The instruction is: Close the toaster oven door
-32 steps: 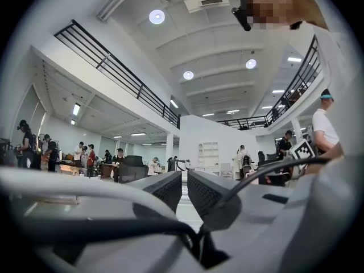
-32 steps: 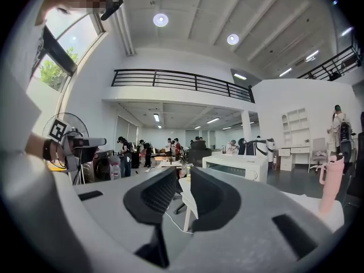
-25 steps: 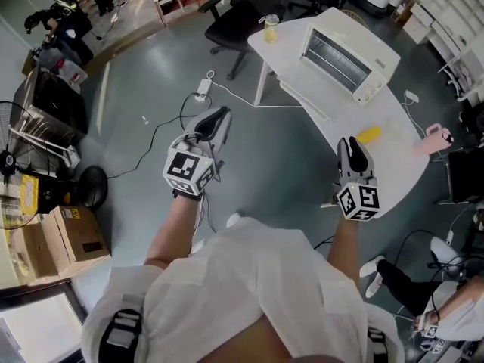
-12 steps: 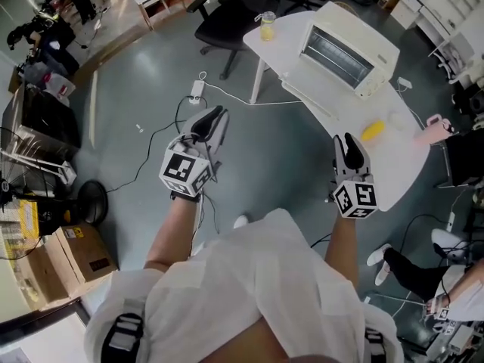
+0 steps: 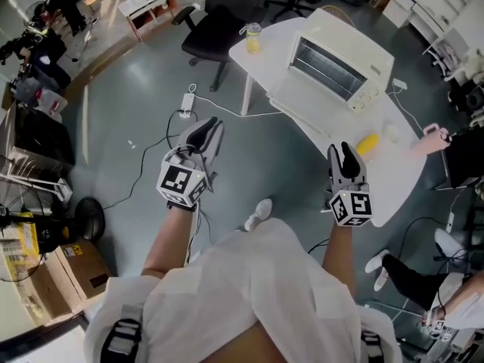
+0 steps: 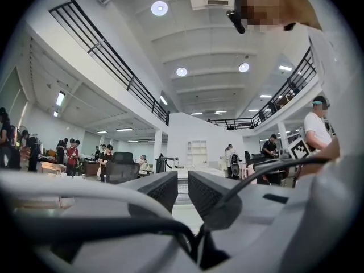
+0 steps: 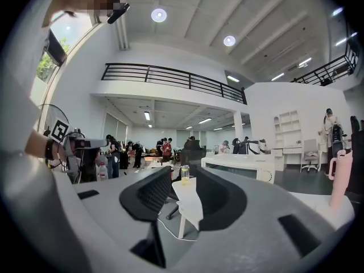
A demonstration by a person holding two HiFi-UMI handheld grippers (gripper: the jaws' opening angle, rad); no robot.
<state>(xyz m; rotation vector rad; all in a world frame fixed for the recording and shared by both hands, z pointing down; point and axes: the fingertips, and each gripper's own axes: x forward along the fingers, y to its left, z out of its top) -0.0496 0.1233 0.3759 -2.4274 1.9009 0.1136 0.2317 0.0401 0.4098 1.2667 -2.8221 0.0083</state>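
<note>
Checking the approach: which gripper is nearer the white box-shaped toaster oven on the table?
Right. The right gripper, jaws opening and empty, hangs at the near edge of the white table, short of the white toaster oven. The left gripper hangs over the grey floor, left of it.

Cream toaster oven (image 5: 340, 55), white table (image 5: 393, 174), grey floor (image 5: 136, 89).

This is a large open-plan office or lab hall. A grey floor (image 5: 128, 104) carries a rolling office chair (image 5: 215, 29) at upper centre and a white table (image 5: 393, 176) at right. A black-railed mezzanine (image 7: 170, 75) crosses the upper frame, and people (image 6: 71, 152) stand at far left.
</note>
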